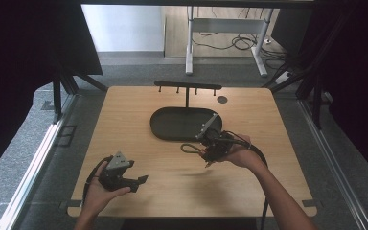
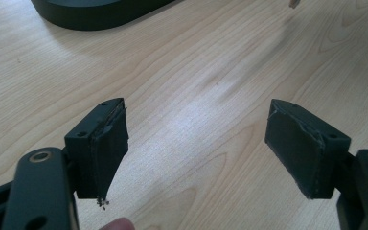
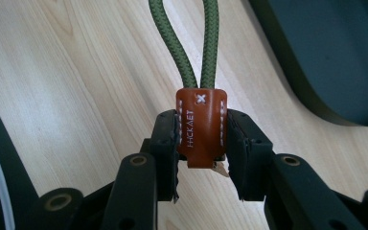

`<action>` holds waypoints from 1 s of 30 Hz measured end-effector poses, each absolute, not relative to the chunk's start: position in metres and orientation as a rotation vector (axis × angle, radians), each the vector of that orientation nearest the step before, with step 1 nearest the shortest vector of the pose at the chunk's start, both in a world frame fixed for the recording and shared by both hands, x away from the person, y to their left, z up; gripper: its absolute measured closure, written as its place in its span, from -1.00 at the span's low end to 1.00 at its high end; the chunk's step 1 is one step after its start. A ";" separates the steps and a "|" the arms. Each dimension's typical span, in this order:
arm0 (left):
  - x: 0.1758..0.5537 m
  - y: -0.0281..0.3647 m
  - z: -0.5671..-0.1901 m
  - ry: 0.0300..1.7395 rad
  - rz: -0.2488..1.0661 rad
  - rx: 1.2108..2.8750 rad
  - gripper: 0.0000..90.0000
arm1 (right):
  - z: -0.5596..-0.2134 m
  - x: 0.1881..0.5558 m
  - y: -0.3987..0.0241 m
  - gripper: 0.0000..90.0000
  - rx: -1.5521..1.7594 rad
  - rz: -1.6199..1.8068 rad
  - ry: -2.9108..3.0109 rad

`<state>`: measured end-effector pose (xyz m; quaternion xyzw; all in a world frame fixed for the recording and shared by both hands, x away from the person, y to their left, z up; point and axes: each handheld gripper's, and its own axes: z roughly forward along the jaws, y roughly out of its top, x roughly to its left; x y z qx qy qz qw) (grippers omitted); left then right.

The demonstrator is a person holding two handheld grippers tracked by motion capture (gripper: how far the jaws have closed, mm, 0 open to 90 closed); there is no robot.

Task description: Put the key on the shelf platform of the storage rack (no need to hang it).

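Note:
My right gripper [image 3: 201, 143] is shut on the brown leather tab [image 3: 201, 128] of a green cord loop [image 3: 188, 43], whose two strands run up and away from the jaws. From above, that right gripper [image 1: 206, 155] hovers over the table just in front of the dark oval tray [image 1: 172, 125], with the cord loop [image 1: 189, 148] sticking out to its left. My left gripper [image 1: 141, 181] rests low near the table's front left, held in a hand. Its jaws [image 2: 196, 148] stand wide open over bare wood with nothing between them.
A black rack with several pegs [image 1: 188, 86] stands behind the tray. A small dark round hole [image 1: 222, 99] marks the tabletop at the back right. The wooden table [image 1: 124, 110] ends at metal rails on both sides. Black cables trail from both grippers.

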<state>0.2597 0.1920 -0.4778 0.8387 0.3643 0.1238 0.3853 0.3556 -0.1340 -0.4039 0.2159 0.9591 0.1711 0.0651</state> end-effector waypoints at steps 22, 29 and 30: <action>0.260 0.192 -0.478 0.932 0.310 2.136 -0.49 | -0.388 0.386 -0.143 0.48 0.732 0.527 2.866; 0.260 0.193 -0.478 0.933 0.309 2.131 -0.49 | -0.387 0.395 -0.141 0.48 0.743 0.502 2.858; 0.260 0.193 -0.478 0.933 0.309 2.131 -0.49 | -0.385 0.398 -0.140 0.48 0.748 0.500 2.858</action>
